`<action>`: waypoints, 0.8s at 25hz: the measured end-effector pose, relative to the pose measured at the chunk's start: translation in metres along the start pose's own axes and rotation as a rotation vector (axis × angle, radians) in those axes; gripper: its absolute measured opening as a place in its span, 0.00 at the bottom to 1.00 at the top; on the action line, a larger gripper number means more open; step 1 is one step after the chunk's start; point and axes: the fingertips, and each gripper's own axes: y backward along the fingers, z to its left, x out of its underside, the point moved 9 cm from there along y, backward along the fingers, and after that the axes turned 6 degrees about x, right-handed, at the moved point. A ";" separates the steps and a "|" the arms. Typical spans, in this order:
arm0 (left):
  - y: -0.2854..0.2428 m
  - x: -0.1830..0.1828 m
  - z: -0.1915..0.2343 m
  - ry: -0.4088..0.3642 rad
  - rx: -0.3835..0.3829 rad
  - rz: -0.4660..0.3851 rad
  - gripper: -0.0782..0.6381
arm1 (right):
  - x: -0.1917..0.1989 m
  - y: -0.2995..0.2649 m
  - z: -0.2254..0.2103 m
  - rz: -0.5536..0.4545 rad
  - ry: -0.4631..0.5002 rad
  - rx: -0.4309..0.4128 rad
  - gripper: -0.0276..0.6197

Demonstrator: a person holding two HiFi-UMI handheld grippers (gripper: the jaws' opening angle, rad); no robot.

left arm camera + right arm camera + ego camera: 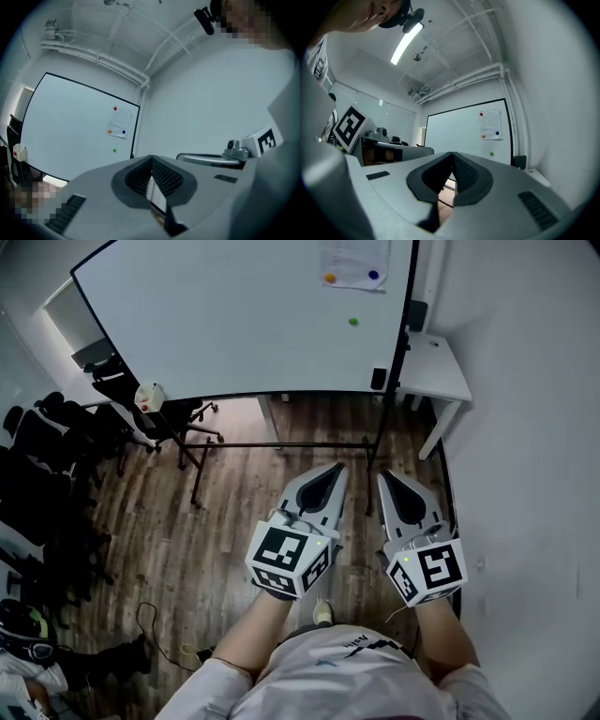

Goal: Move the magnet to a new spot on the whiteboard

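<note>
Magnet (352, 322), green, on whiteboard (234, 315) at your 12 o'clock
Your left gripper (332, 469) and right gripper (386, 476): jaws pressed together, empty; sheet (354, 261) print too small to read

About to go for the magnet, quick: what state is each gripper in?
Left gripper: closed, holding nothing.
Right gripper: closed, holding nothing.

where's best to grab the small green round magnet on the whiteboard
Probably pinch the small green round magnet by opposite edges of its rim, coming straight at the whiteboard face: it sits flat on the upright board with bare board around it.
</note>
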 end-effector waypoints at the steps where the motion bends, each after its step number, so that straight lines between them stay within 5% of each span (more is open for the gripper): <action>1: -0.004 -0.001 0.009 0.005 0.005 0.001 0.12 | 0.000 -0.009 0.001 0.000 0.007 0.007 0.06; 20: -0.157 -0.019 0.151 -0.022 -0.068 0.050 0.12 | 0.012 -0.219 -0.092 -0.029 0.061 -0.078 0.06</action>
